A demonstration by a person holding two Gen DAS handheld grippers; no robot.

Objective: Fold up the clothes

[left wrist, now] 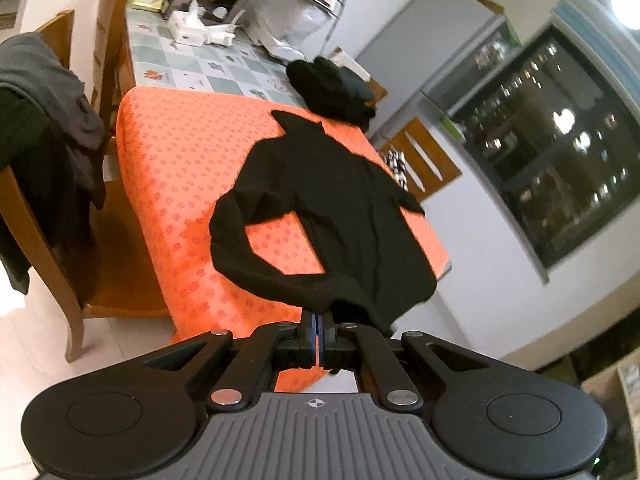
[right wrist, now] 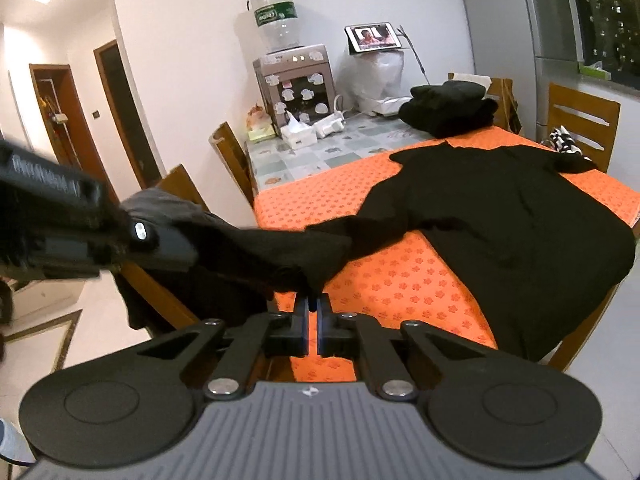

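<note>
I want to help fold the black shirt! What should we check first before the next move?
1. Left gripper shut on the black shirt: ok, cloth is pinched at its tips.
2. Right gripper holds the sleeve end: ok, jaws closed on dark cloth.
3. Shirt body lies flat on the orange cloth: ok, though the right edge hangs off the table.
4. Far sleeve laid out: cannot tell, it is partly hidden.
5. Folded black pile is out of the way: ok, it sits apart, beyond the collar.
6. Room to fold the sleeve inward: ok, bare orange cloth beside the body.
</note>
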